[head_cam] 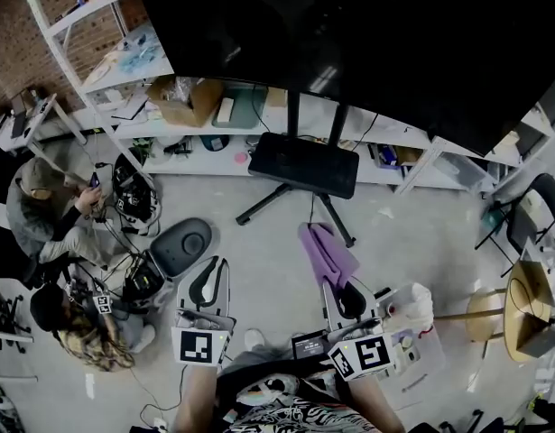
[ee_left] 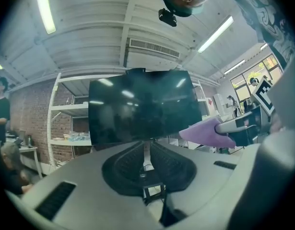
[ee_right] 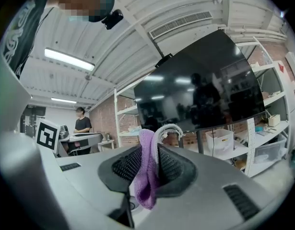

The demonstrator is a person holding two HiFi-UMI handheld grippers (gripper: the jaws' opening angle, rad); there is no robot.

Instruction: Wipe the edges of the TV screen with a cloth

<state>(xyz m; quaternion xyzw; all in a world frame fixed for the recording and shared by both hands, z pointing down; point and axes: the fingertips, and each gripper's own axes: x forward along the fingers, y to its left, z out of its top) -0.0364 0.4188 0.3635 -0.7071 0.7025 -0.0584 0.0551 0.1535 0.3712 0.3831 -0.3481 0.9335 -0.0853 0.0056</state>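
The big black TV screen (head_cam: 349, 25) stands on a dark floor stand (head_cam: 304, 165) ahead of me; it also fills the middle of the left gripper view (ee_left: 142, 109) and the right gripper view (ee_right: 200, 95). My right gripper (head_cam: 329, 280) (ee_right: 154, 145) is shut on a purple cloth (head_cam: 327, 253) (ee_right: 147, 176), which hangs folded out of the jaws. It is held well short of the screen. The cloth (ee_left: 205, 132) also shows in the left gripper view, at the right. My left gripper (head_cam: 212, 264) (ee_left: 146, 147) is shut with nothing in it, also short of the TV.
White shelving (head_cam: 124, 70) with boxes runs behind and beside the TV. Two people (head_cam: 42, 206) sit on the floor at the left among cables and gear. A grey pad (head_cam: 180, 246) lies by my left gripper. A chair (head_cam: 530, 210) and a round stool (head_cam: 521, 305) stand at the right.
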